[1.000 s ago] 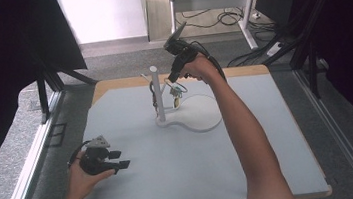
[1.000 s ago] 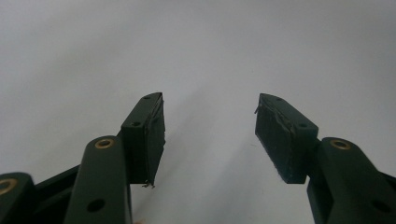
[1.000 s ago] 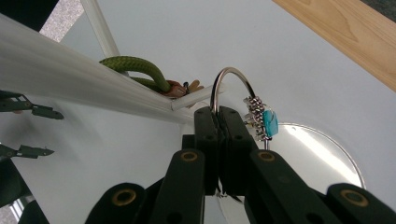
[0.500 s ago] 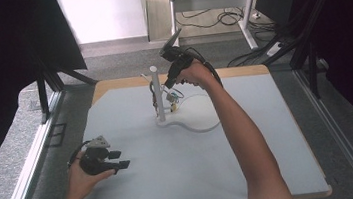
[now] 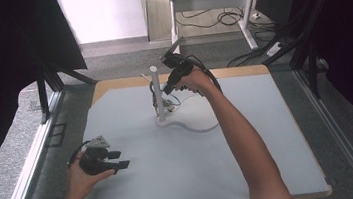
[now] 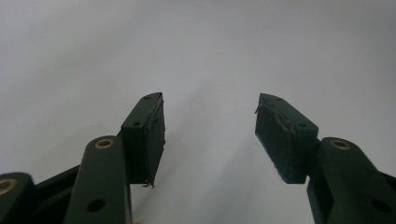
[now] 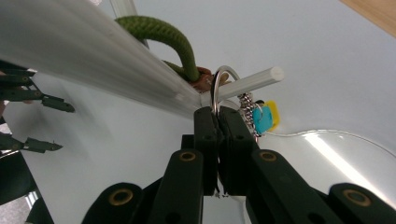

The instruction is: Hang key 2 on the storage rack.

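Observation:
A white stand has an upright post (image 5: 157,94) and a flat base (image 5: 195,125) at the far middle of the mat. A thin white peg (image 7: 254,79) sticks out of the post. My right gripper (image 7: 217,112) is shut on a metal key ring (image 7: 217,86) that loops round this peg. Its jaws have just been opening very slightly, with the ring still pinched between them. Blue and yellow charms (image 7: 264,117) hang from the ring, and a green cord loop (image 7: 173,39) sits beside it. My left gripper (image 6: 210,130) rests open and holds nothing at the near left (image 5: 120,159).
A pale grey mat (image 5: 270,144) covers the wooden table (image 5: 241,70). Dark frame bars and curtains stand at both sides. A desk frame and cables (image 5: 225,18) lie on the floor beyond the far edge.
My right gripper has come down and a little left toward the post, carrying the key ring. The left hand has stayed where it was.

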Tool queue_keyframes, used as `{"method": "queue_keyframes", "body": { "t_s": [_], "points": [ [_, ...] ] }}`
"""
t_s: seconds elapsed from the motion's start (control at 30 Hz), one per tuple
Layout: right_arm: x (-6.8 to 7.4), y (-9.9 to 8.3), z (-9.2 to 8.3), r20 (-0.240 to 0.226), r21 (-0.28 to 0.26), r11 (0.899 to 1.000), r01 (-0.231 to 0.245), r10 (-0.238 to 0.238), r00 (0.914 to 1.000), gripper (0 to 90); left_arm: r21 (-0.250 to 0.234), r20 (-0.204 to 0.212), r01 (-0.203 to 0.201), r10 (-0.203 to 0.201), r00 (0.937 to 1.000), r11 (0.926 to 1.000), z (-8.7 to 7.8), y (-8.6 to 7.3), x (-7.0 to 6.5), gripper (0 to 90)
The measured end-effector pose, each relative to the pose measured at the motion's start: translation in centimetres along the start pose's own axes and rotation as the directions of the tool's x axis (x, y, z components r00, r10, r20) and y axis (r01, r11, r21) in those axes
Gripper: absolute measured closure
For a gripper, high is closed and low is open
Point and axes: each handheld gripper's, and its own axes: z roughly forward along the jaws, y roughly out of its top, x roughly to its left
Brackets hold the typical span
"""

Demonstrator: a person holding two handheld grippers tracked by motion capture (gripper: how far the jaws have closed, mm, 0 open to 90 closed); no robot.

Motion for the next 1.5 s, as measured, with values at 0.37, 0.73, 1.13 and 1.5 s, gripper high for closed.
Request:
{"method": "queue_keyframes", "body": {
  "t_s": [0.37, 0.73, 1.13, 1.5],
  "points": [
    [-0.3, -1.1, -0.6, 0.006, -0.054, 0.998, 0.012, -0.012, 0.9999, 79.1, 0.003, -0.006, 0.002, -0.002, 1.0, 1.0, 0.1, 0.1, -0.1, 42.9],
    [0.1, -3.6, -3.4, 0.061, -0.151, 0.988, 0.04, -0.031, 0.9976, 55.1, 0.005, -0.01, -0.004, 0.004, 0.9999, 1.0, -0.1, 0.0, -0.2, 42.9],
    [-0.1, -9.3, -4.9, 0.053, -0.238, 0.967, 0.091, -0.08, 0.9954, 49.2, -0.016, -0.016, -0.013, 0.013, 0.9998, 0.9998, -0.1, -0.2, -0.4, 43.6],
    [-1.8, -17.5, -5.5, 0.052, -0.308, 0.948, 0.084, -0.071, 0.9961, 47.1, -0.035, -0.021, -0.001, 0.0, 0.9998, 0.9994, -0.5, -0.3, -0.6, 43.3]
  ]
}}
